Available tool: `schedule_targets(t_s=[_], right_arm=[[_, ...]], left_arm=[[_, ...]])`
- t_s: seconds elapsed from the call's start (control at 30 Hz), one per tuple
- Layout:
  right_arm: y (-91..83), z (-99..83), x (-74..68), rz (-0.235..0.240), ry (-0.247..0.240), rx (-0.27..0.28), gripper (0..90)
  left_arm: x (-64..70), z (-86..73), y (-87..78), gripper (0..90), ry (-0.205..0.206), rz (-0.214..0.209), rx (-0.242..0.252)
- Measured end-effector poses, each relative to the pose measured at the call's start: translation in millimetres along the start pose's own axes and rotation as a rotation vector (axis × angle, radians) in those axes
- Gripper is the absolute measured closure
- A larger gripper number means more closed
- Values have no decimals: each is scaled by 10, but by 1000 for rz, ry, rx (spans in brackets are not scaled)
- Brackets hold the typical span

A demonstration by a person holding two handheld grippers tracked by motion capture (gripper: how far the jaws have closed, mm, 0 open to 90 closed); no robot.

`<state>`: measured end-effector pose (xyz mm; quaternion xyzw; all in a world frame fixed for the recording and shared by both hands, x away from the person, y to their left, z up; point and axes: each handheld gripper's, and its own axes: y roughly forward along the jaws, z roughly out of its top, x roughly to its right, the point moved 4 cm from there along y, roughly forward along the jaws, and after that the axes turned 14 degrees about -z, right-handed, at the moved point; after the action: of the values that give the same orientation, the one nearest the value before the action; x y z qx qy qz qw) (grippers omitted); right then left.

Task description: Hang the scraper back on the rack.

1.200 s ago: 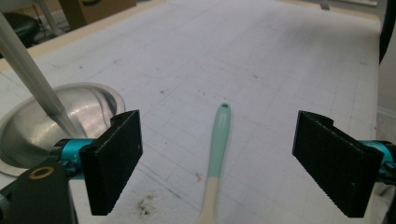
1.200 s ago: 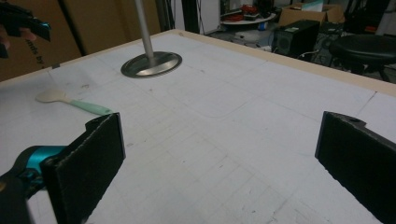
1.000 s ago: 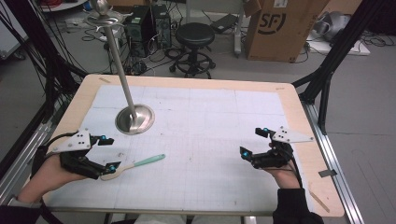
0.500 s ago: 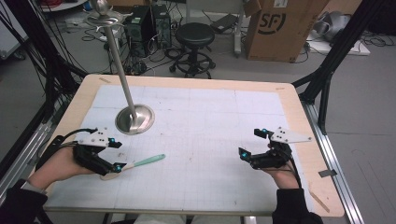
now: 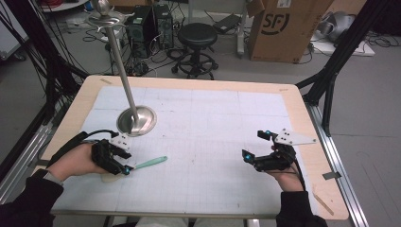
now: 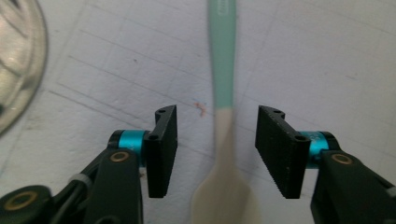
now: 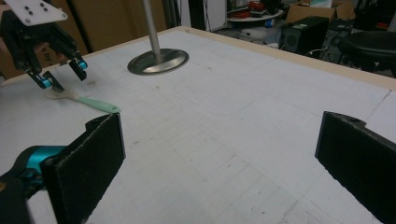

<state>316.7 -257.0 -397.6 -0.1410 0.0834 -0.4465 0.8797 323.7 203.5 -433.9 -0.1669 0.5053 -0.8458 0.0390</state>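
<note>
A spatula (image 5: pixel 150 163) with a teal handle and a cream head lies flat on the white mat at the front left. My left gripper (image 5: pixel 125 163) is open over its head end. In the left gripper view the jaws stand on either side of the spatula's (image 6: pixel 223 70) cream neck without touching it, and the gripper (image 6: pixel 217 144) holds nothing. My right gripper (image 5: pixel 256 143) rests open and empty at the front right of the table, its jaws wide apart in its own view (image 7: pixel 219 154). That view also has the left gripper (image 7: pixel 60 77) over the spatula (image 7: pixel 95 103).
A metal stand with a round base (image 5: pixel 137 120) and a tall pole (image 5: pixel 120 66) stands just beyond the left gripper. The base also sits at the far left (image 7: pixel 159 61) in the right gripper view. The table's wooden rim (image 5: pixel 302 113) frames the mat. A stool (image 5: pixel 197 35) and a cardboard box (image 5: pixel 283 28) stand behind the table.
My left gripper has moved right along the table until its open jaws straddle the spatula's head end. The spatula and the right gripper have stayed put.
</note>
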Motion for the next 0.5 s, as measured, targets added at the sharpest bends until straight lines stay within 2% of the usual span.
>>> schedule_targets(t_s=[0.1, 0.33, 0.5], right_arm=[[-2, -1, -22, 11, -4, 0, 6], [2, 0, -34, 19, -7, 0, 6], [-1, -1, -23, 17, -3, 1, 6]], left_arm=[[2, 7, 39, 551, 4, 1, -72], [-10, 52, 124, 597, -30, -6, -167], [-29, 65, 165, 608, -36, 1, -201]])
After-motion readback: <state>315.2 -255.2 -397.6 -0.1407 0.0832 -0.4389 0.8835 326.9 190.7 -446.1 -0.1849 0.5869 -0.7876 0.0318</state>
